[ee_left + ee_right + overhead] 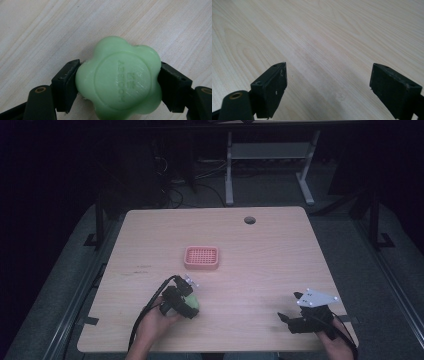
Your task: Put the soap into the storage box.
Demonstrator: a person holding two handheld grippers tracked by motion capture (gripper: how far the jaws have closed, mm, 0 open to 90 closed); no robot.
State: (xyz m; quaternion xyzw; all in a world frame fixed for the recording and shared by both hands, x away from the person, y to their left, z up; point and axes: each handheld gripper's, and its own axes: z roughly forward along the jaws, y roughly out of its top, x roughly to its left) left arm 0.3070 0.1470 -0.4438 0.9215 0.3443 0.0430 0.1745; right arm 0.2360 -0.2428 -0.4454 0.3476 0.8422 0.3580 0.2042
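- At the lower left of the high view, we see the left gripper [186, 296] held low over the table [270, 265], a hand [155, 322] behind it and its black cable [142, 317] looping back toward the bottom edge.
- In the left gripper view, we find its two black jaws pressed against opposite sides of a pale green, flower-shaped soap [120, 80]; the soap fills the gap between them, with wood grain visible behind it.
- The soap's round raised face carries embossed lettering, too faint for us to read.
- In the high view the soap [192, 303] appears as a small green patch just below centre, partly covered by the gripper.
- At the centre of the high view, up the frame from the soap and apart from it, we note a pink soap dish [201, 257] with a perforated floor.
- At the lower right of the high view, the right gripper [286, 312] rests near the table's front edge, topped by a grey three-cornered plate [316, 298].
- In the right gripper view, we see its jaws spread wide, with bare wood between them and nothing held.
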